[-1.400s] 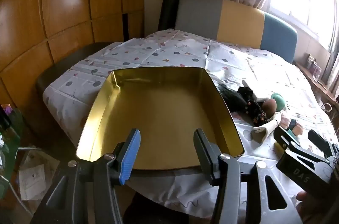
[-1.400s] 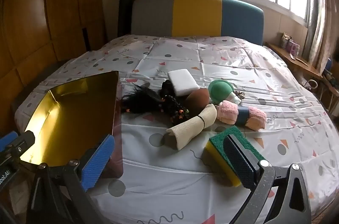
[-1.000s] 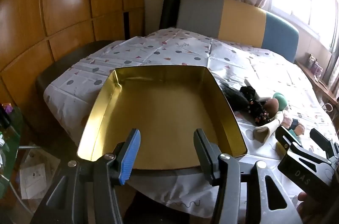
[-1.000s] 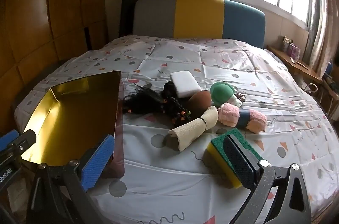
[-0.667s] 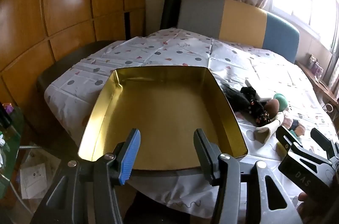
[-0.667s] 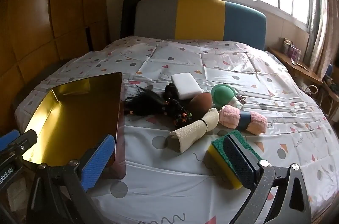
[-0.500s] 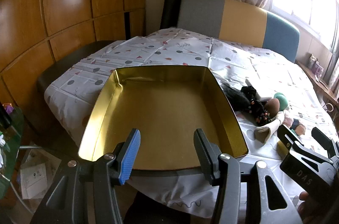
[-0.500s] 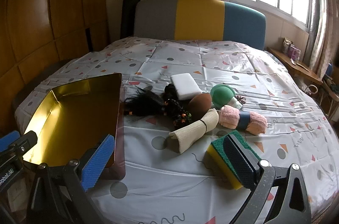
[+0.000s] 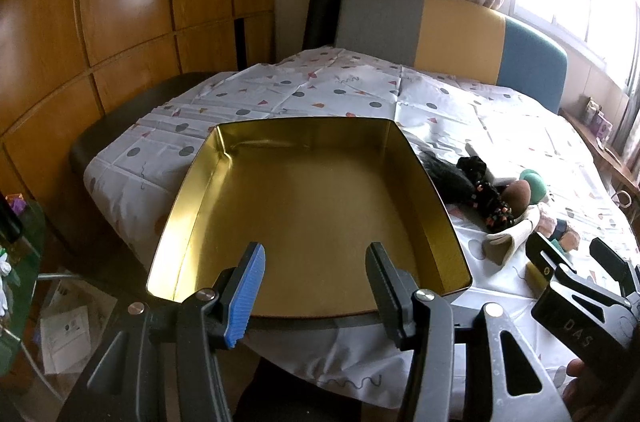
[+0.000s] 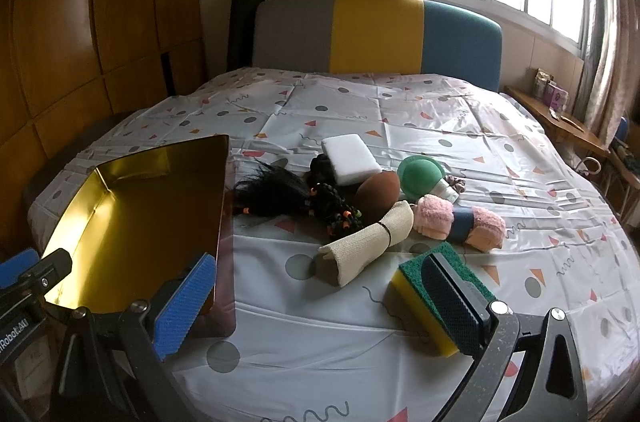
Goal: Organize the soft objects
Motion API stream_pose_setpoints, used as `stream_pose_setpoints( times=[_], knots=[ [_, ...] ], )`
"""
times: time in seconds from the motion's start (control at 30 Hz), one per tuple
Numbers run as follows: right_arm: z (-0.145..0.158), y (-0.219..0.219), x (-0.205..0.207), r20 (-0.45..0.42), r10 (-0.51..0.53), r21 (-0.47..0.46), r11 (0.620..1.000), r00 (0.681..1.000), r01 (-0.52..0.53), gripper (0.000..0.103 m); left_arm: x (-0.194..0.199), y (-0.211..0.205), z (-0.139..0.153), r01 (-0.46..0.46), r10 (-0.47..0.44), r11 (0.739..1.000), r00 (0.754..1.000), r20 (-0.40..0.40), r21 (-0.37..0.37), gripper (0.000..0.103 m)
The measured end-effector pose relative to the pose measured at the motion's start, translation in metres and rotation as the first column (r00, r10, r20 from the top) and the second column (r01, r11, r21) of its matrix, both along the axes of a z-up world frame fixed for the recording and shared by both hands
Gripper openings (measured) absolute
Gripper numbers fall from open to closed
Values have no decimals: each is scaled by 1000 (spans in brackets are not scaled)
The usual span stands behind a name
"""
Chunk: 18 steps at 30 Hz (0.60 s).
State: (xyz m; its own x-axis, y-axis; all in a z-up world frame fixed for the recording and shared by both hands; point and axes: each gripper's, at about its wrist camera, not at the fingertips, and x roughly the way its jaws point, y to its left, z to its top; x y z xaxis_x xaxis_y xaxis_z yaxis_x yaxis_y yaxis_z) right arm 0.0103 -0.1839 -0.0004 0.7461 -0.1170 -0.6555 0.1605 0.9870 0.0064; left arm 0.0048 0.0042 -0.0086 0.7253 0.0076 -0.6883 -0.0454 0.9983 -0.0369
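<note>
Left wrist view: hovering over the near rim of the gold tin (image 9: 320,206), left gripper (image 9: 316,286) spread, pinching nothing. Right gripper (image 10: 320,306) likewise spread wide, gripping nothing, sitting above the patterned bedsheet (image 10: 420,110) (yellow-green sponge (image 10: 416,298) lying behind its right finger, other soft objects (image 10: 360,194) clustering beside the tin).

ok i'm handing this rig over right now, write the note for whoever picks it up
Left gripper: open, holding nothing, over the near edge of the gold tin.
Right gripper: open, holding nothing, one finger over the green-and-yellow sponge.
Soft things lie beside the tin on the tablecloth: white sponge, black hair pieces, brown puff, green puff, beige roll, pink towel.
Done: nothing, the tin is empty.
Left: put every piece in.
</note>
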Motion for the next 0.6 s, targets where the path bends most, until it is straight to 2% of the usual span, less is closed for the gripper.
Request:
stream_pose_setpoints(
  times=[0.6],
  knots=[
    [0, 0, -1, 0, 1, 0, 1000, 1000, -1, 103, -1, -2, -3, -3, 3, 1000, 1000, -5, 6, 53]
  ],
)
